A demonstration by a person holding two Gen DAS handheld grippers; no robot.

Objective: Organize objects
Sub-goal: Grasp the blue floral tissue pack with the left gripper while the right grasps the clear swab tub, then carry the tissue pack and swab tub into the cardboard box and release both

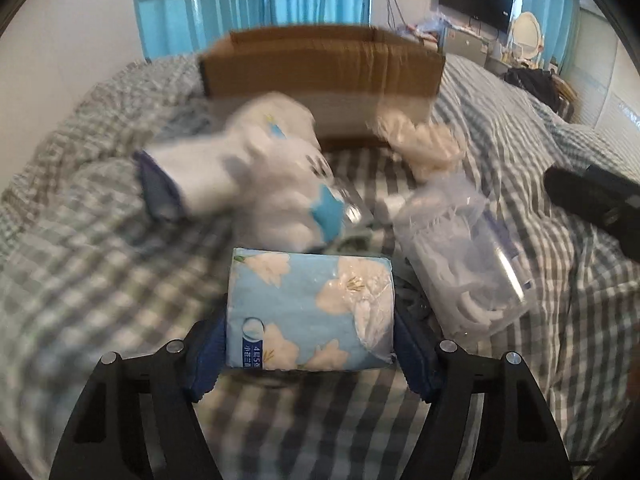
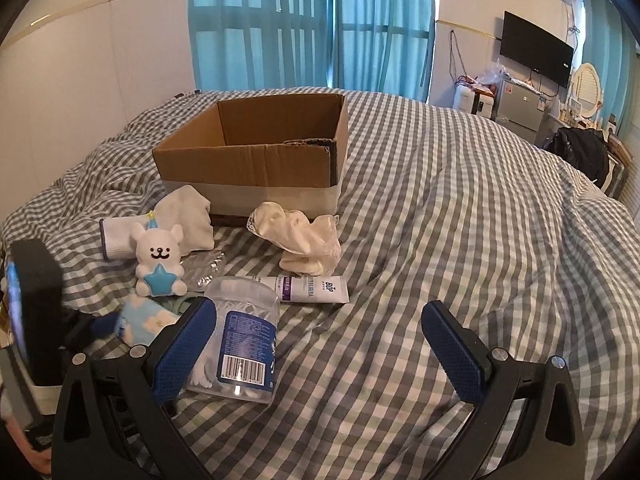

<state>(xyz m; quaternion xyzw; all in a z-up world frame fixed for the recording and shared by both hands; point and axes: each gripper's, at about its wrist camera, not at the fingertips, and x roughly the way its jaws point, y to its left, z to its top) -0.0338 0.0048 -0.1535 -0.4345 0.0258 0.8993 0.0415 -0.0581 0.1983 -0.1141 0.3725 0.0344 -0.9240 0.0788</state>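
My left gripper (image 1: pixel 310 344) is shut on a blue tissue pack with white flowers (image 1: pixel 308 312), held just above the checked bed; the pack also shows in the right wrist view (image 2: pixel 142 320). An open cardboard box (image 2: pixel 256 152) stands at the back of the bed (image 2: pixel 440 240). In front of it lie a white bear toy with a blue star (image 2: pixel 158 264), a white sock (image 2: pixel 188 220), a crumpled cream cloth (image 2: pixel 304 240), a white tube (image 2: pixel 308 290) and a clear plastic jar of floss picks (image 2: pixel 240 340). My right gripper (image 2: pixel 320 352) is open and empty, its left finger beside the jar.
The left gripper's body (image 2: pixel 32 312) shows at the left edge of the right wrist view. A wall runs along the bed's left side. A TV (image 2: pixel 536 54), fridge (image 2: pixel 520 108) and black bag (image 2: pixel 580 152) stand beyond the bed at the right.
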